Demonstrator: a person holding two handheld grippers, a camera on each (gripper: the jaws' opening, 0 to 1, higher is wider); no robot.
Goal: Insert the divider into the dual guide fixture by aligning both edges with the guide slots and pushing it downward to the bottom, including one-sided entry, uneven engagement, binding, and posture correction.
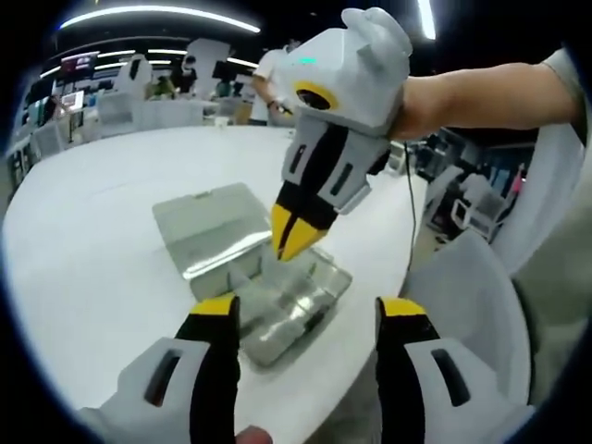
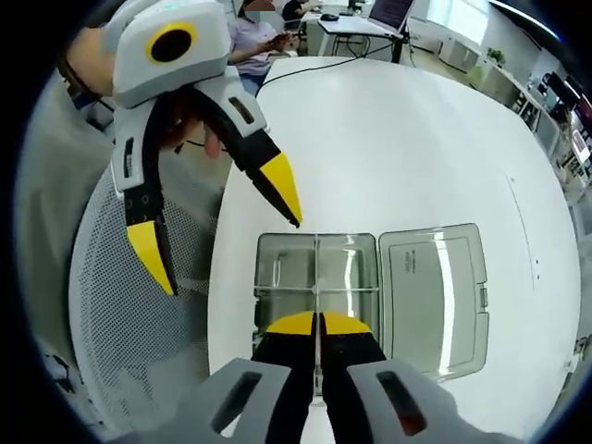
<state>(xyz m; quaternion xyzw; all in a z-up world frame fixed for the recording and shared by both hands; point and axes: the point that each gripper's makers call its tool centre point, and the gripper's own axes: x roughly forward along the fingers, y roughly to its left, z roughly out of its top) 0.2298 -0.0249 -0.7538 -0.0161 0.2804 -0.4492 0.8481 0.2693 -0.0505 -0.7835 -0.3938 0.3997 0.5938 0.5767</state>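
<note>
A clear plastic fixture box (image 2: 282, 268) lies on the white table (image 2: 416, 139), its lid (image 2: 430, 296) folded open beside it. My right gripper (image 2: 319, 324) is shut on a thin clear divider (image 2: 317, 277). I see the divider edge-on, running down the middle of the box, and how deep it sits is unclear. In the left gripper view the right gripper (image 1: 296, 239) points down with its yellow tips over the box (image 1: 305, 310). My left gripper (image 1: 307, 314) is open and holds nothing, just short of the box's near edge. The left gripper (image 2: 217, 222) hovers above the table rim.
The table's curved edge (image 1: 370, 370) runs close to the box. A grey mesh chair (image 2: 139, 351) stands just off that edge. A person's bare forearm (image 1: 472, 92) reaches in behind the right gripper. Desks, monitors and people fill the background.
</note>
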